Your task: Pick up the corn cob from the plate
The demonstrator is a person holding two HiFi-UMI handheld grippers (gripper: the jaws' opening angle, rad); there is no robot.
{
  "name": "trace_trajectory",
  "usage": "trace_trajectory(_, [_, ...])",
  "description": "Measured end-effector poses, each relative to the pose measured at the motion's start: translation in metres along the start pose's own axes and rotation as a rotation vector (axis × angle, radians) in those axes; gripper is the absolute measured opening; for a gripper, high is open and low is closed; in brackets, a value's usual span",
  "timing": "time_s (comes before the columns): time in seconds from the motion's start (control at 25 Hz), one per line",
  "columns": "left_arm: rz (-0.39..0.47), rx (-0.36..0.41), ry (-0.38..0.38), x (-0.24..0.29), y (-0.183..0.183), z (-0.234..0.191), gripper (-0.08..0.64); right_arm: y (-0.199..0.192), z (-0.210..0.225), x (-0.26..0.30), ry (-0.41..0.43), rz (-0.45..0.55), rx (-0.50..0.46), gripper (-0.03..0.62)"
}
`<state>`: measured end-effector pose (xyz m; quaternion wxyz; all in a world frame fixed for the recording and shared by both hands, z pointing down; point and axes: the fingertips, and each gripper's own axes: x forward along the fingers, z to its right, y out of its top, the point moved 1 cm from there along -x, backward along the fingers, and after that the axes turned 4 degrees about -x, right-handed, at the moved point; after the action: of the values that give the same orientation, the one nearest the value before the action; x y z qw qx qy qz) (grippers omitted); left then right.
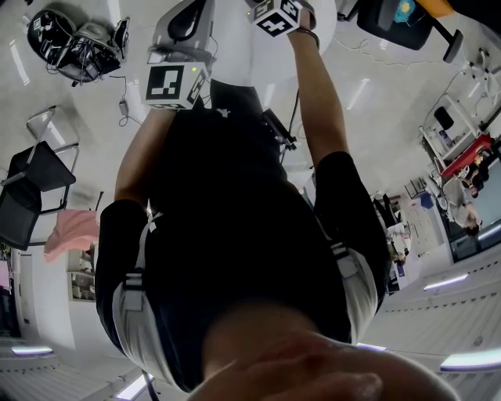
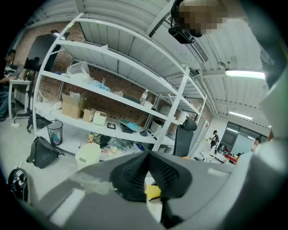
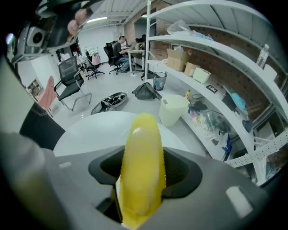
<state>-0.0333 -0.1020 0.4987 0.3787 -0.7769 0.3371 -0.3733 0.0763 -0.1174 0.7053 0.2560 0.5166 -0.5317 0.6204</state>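
In the right gripper view, my right gripper [image 3: 143, 173] is shut on the yellow corn cob [image 3: 143, 152], which stands up between the black pads [image 3: 182, 173] and juts past them. A white round table [image 3: 90, 130] lies below it. The left gripper view has my left gripper [image 2: 148, 157] with its black pads [image 2: 130, 177] meeting at the tips; a small yellow bit [image 2: 153, 192] shows in the gap under them, and I cannot tell what it is. The head view gives only the marker cubes, the left one [image 1: 176, 84] and the right one [image 1: 278, 16], above the person's arms. No plate is visible.
White shelving [image 3: 211, 49] with boxes and clutter runs along a brick wall. A pale bin [image 3: 173, 110] and a mesh basket [image 3: 159, 81] stand by it. Office chairs [image 3: 72, 83] and a dark bag [image 3: 110, 101] are on the floor, with people at desks far off.
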Motion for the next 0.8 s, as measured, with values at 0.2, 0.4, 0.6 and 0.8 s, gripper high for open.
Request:
trace_trajectory(0.2, [0.023, 0.012, -0.009, -0.009, 0.011, 0.008, 0.006, 0.008, -0.001, -0.018, -0.024, 0.027, 0.010, 0.256])
trace_trajectory(0.4, [0.042, 0.011, -0.009, -0.022, 0.021, 0.017, 0.006, 0.018, -0.001, -0.043, -0.055, 0.058, 0.033, 0.256])
trace_trajectory(0.6, [0.061, 0.025, -0.020, -0.035, 0.033, 0.026, 0.006, 0.033, -0.001, -0.070, -0.081, 0.108, 0.091, 0.256])
trace_trajectory(0.8, [0.080, 0.036, -0.030, -0.047, 0.045, 0.033, 0.006, 0.049, -0.001, -0.099, -0.122, 0.174, 0.151, 0.256])
